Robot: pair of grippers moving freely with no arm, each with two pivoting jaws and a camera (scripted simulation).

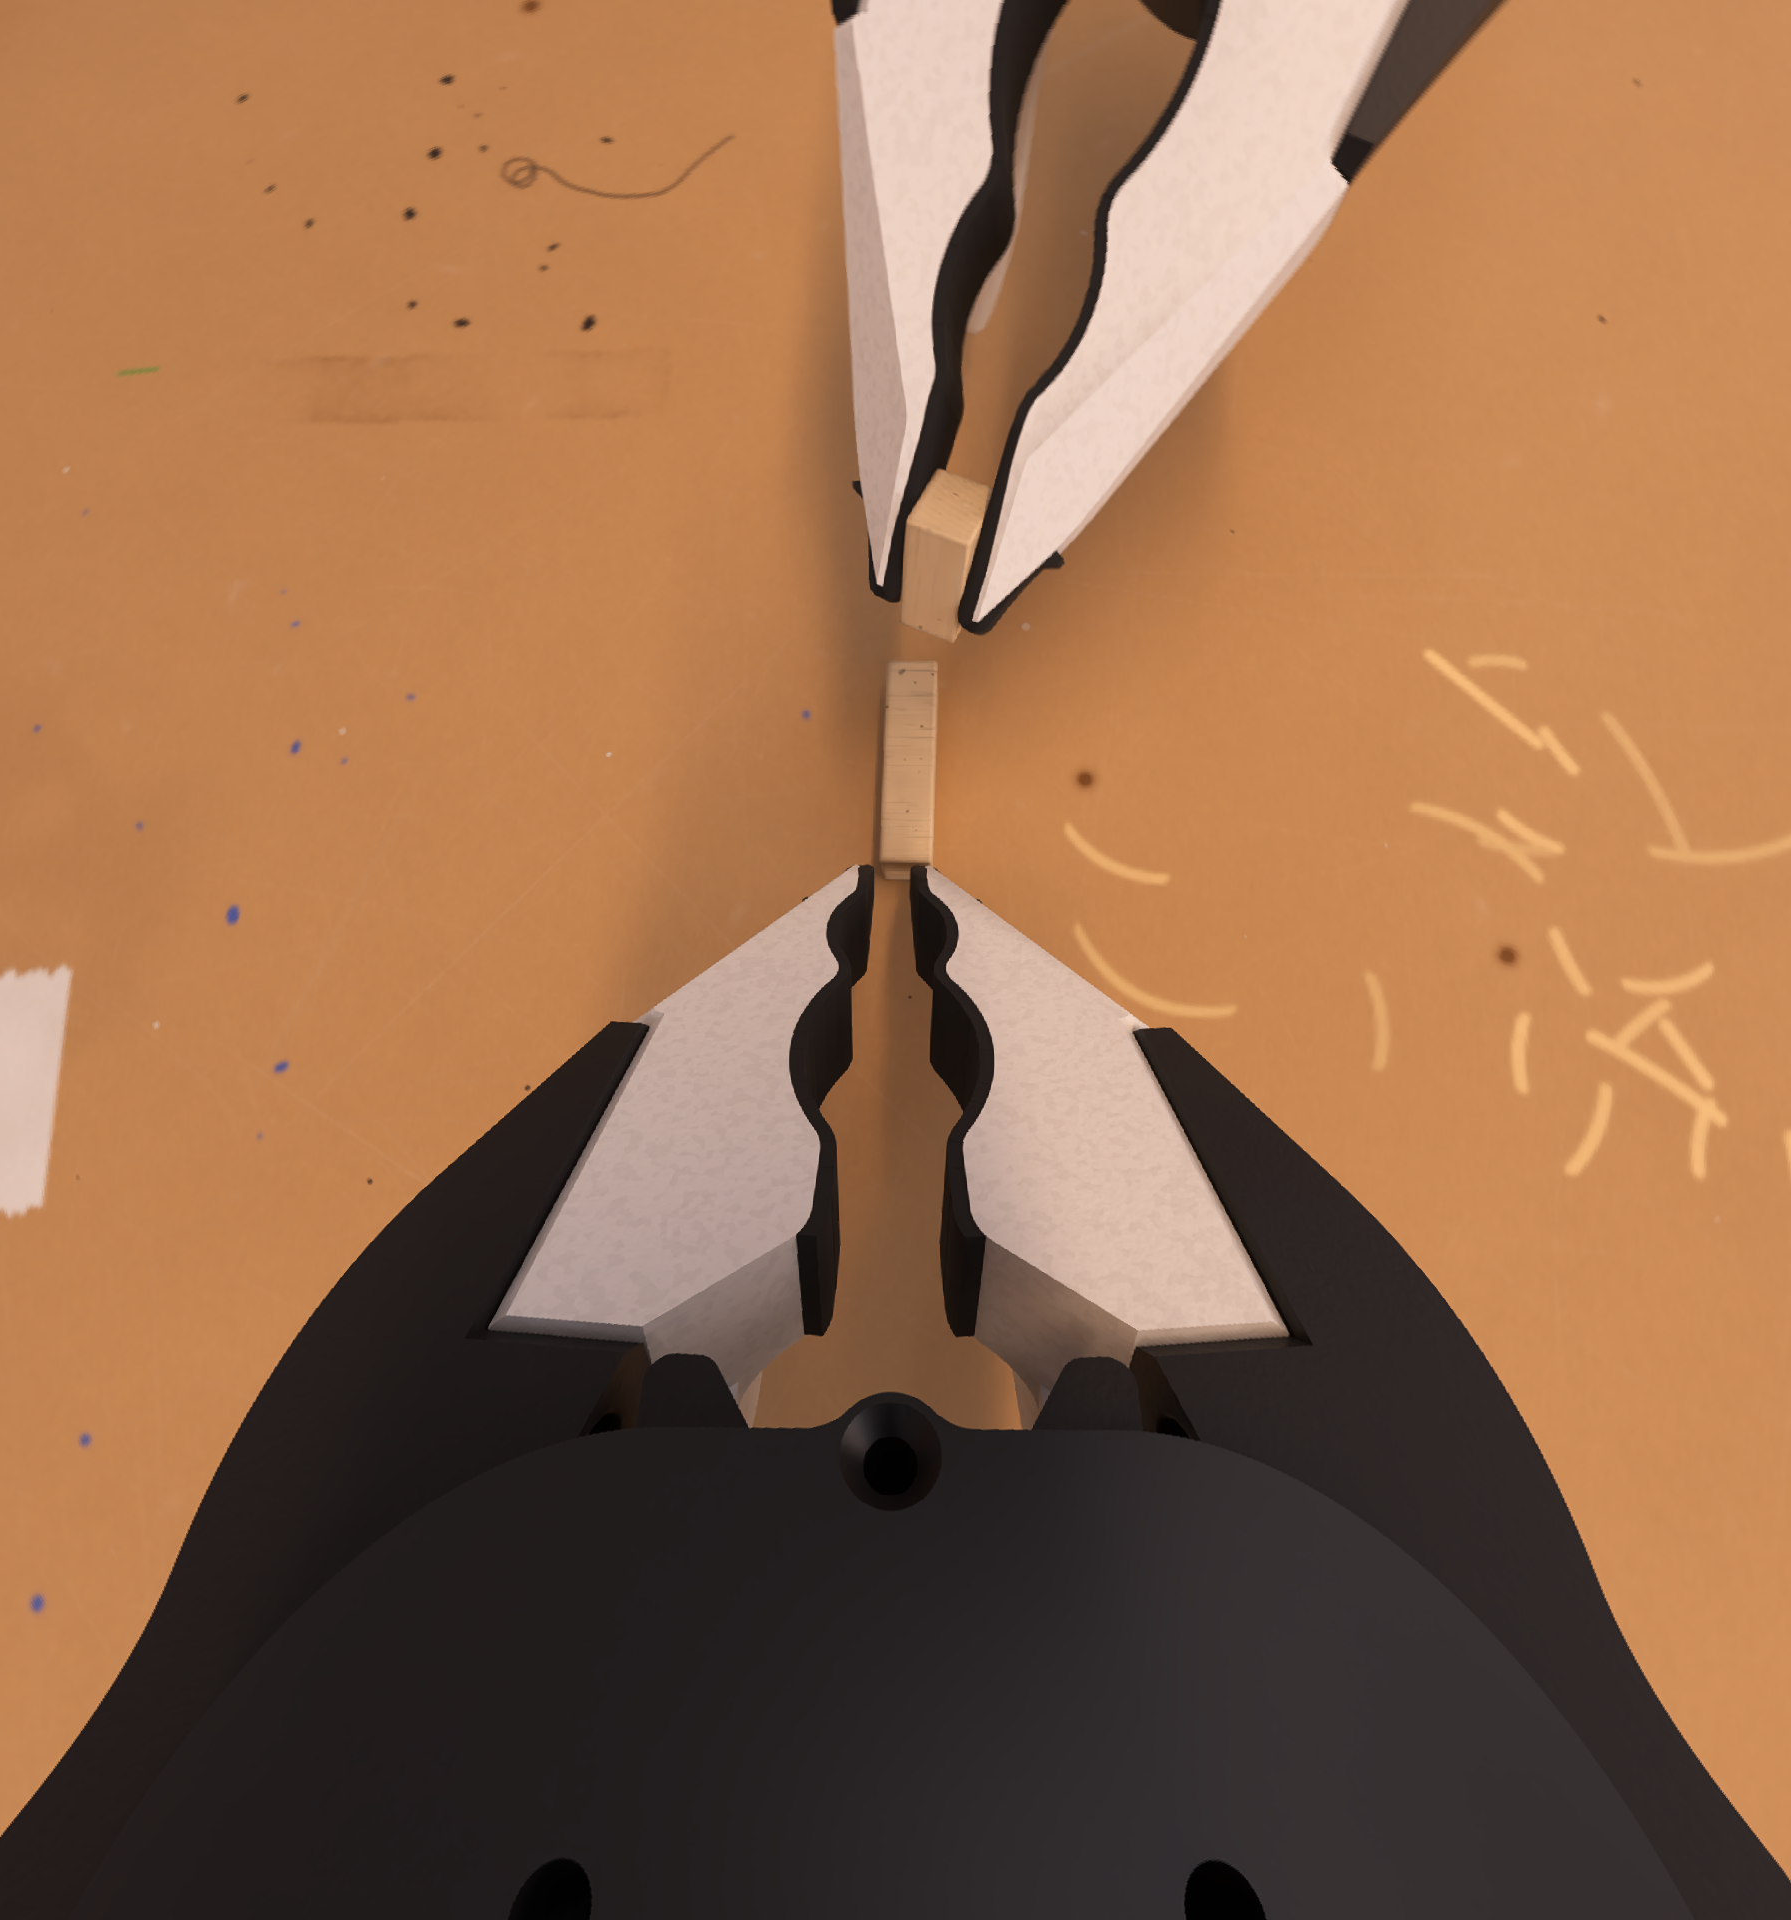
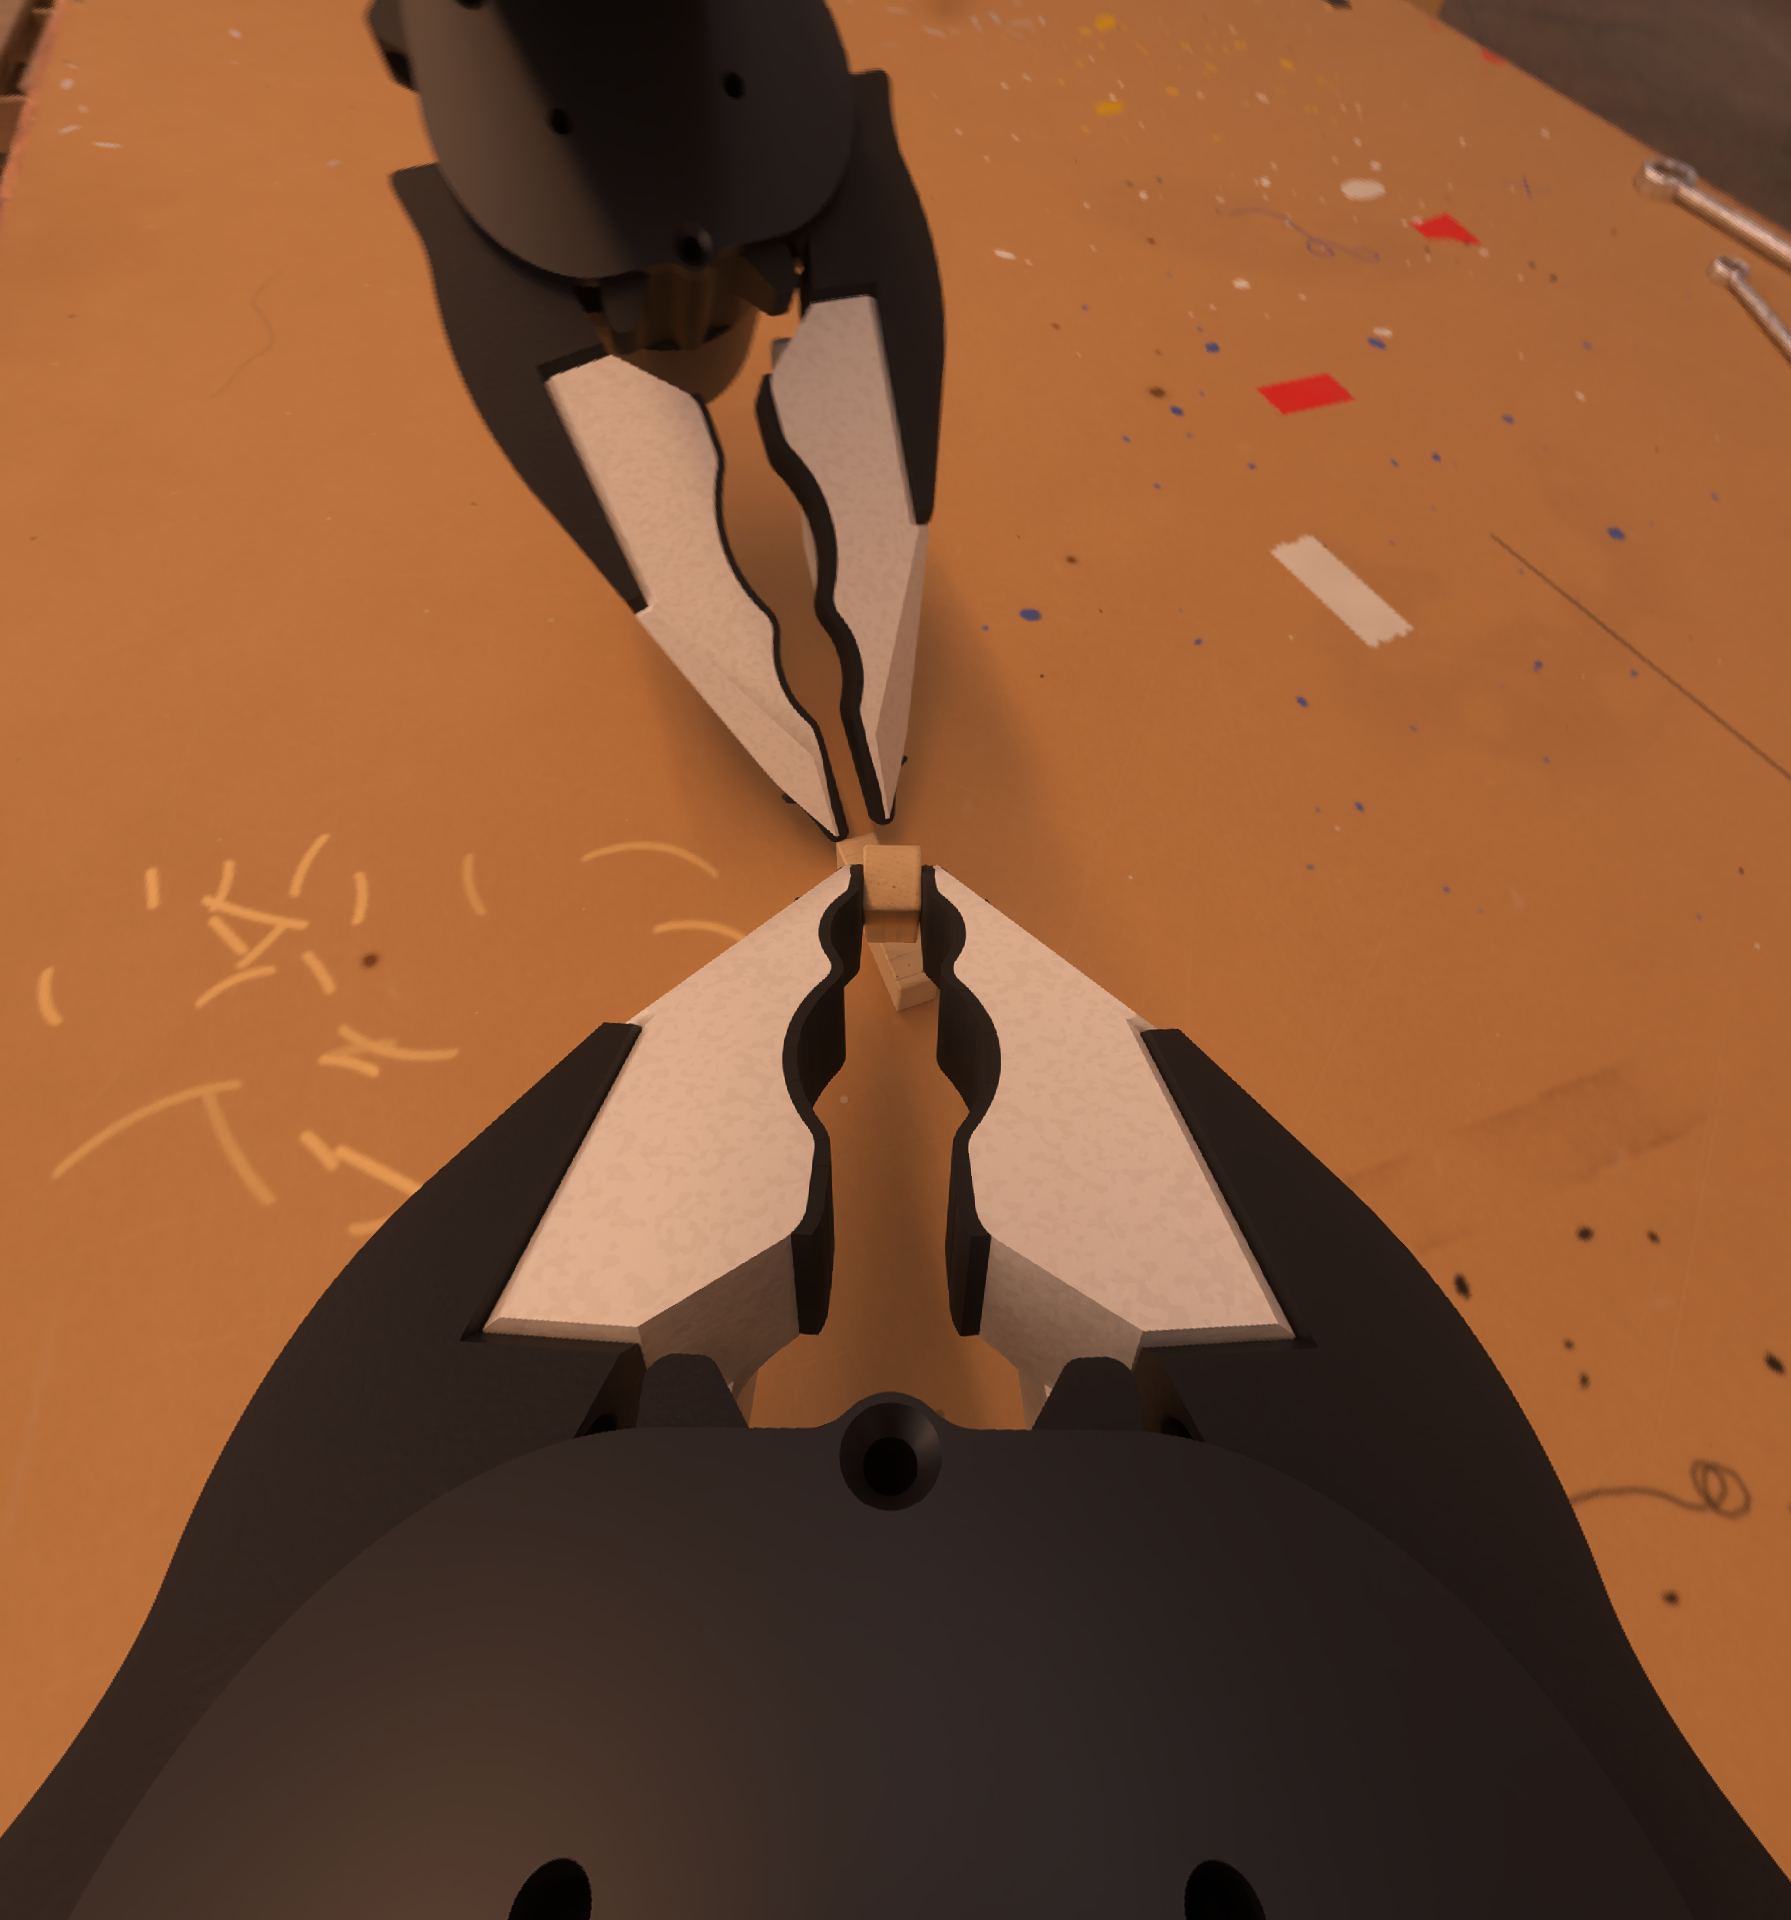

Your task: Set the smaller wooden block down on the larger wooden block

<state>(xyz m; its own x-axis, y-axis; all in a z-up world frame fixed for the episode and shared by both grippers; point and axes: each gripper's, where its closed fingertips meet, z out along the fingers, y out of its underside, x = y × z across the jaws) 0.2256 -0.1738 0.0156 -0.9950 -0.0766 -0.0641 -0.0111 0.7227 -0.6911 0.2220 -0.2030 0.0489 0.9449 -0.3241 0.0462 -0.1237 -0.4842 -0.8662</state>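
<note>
Between right gripper [image 2: 889, 883] fingertips, clamped: small pale wooden cube [image 2: 891, 881], light, rigid. Left gripper [image 1: 891, 878] pinching long pale wooden slab [image 1: 907, 764] endwise.

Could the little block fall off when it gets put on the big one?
It might. The larger wooden block is long and narrow, so the smaller wooden block in the right gripper has little room and could slip off if set down off-center. Also, the left gripper sits right at the long block's near end and might nudge it.
</note>
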